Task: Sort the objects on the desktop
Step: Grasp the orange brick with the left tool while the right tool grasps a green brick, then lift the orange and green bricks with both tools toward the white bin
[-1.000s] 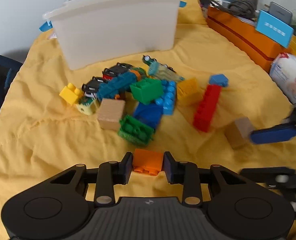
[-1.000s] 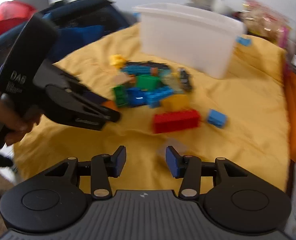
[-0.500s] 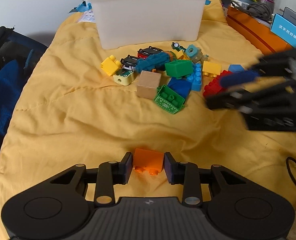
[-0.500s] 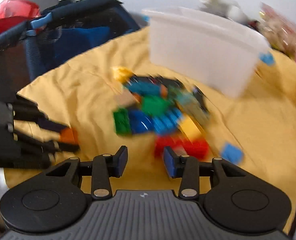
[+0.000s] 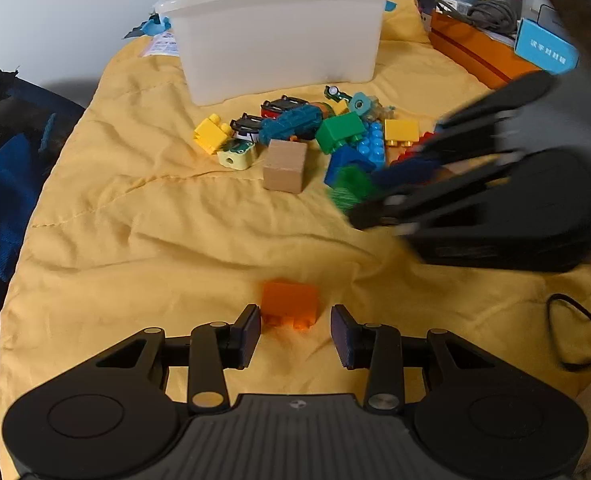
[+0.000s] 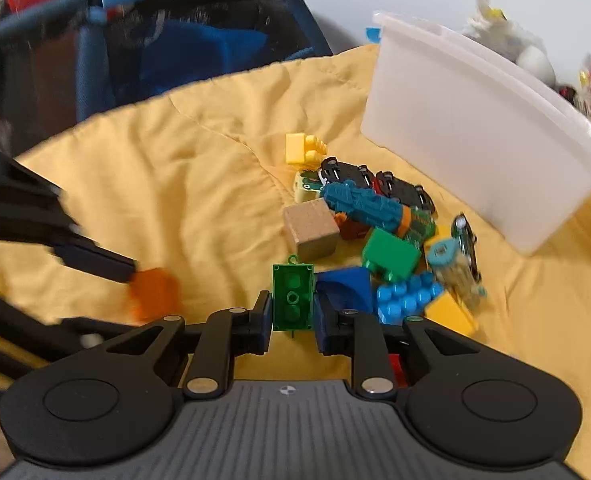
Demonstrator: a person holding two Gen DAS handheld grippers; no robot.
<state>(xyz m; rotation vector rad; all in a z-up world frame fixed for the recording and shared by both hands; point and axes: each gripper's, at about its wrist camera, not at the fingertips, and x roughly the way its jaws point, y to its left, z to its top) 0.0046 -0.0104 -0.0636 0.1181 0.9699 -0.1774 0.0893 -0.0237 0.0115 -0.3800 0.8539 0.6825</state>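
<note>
A pile of toy bricks lies on the yellow cloth [image 5: 143, 240] in front of a white plastic bin [image 5: 275, 36]. My left gripper [image 5: 295, 336] is open; an orange brick [image 5: 290, 303] rests on the cloth just ahead of its fingertips, apart from them. The orange brick also shows in the right wrist view [image 6: 153, 292]. My right gripper [image 6: 293, 314] is shut on a flat green brick [image 6: 292, 297] at the near edge of the pile. It appears blurred in the left wrist view [image 5: 375, 196]. A wooden cube [image 6: 311, 232] sits beside the pile.
Toy cars [image 6: 375, 184], a teal brick [image 6: 363, 204], blue bricks [image 6: 407, 296] and yellow bricks [image 6: 301, 148] crowd the pile. A dark blue bag [image 6: 155, 52] lies beyond the cloth's left edge. An orange box [image 5: 475, 52] and a black cable [image 5: 579, 332] lie at the right.
My left gripper has opened and let the orange brick down on the cloth near its front edge. My right gripper has swung to the pile and closed on the flat green brick.
</note>
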